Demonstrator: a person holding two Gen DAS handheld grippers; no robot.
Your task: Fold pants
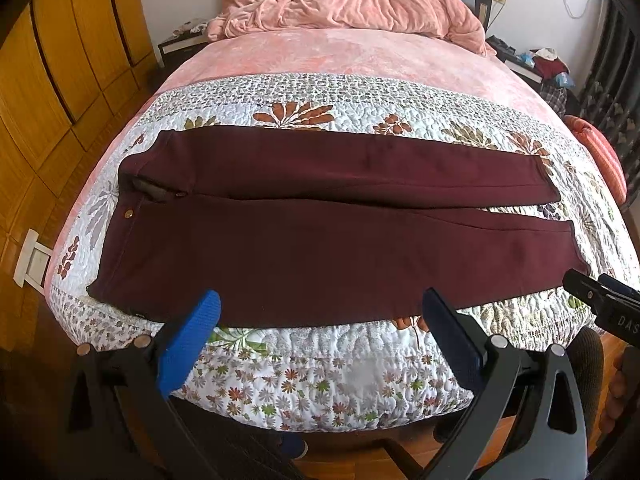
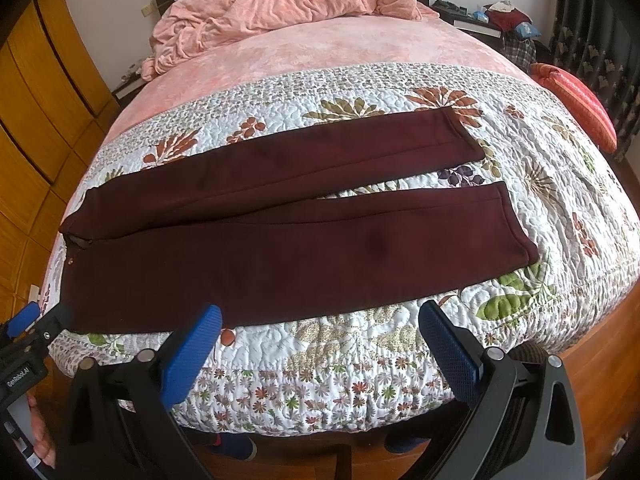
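Observation:
Dark maroon pants (image 1: pixel 320 236) lie flat and unfolded across the floral quilt (image 1: pixel 320 364), waistband at the left, both legs running to the right with a narrow gap between the cuffs. They show the same way in the right wrist view (image 2: pixel 288 236). My left gripper (image 1: pixel 320 308) is open and empty, hovering over the near edge of the pants. My right gripper (image 2: pixel 320 316) is open and empty, just short of the near leg. The right gripper also shows at the right edge of the left wrist view (image 1: pixel 600 292), near the cuff.
A crumpled pink blanket (image 1: pixel 352 0) lies at the head of the bed. Wooden wardrobes (image 1: pixel 60 80) stand at the left. A red cushion (image 2: pixel 576 104) and a cluttered nightstand (image 2: pixel 492 16) are at the right. The left gripper appears at the left edge (image 2: pixel 28 332).

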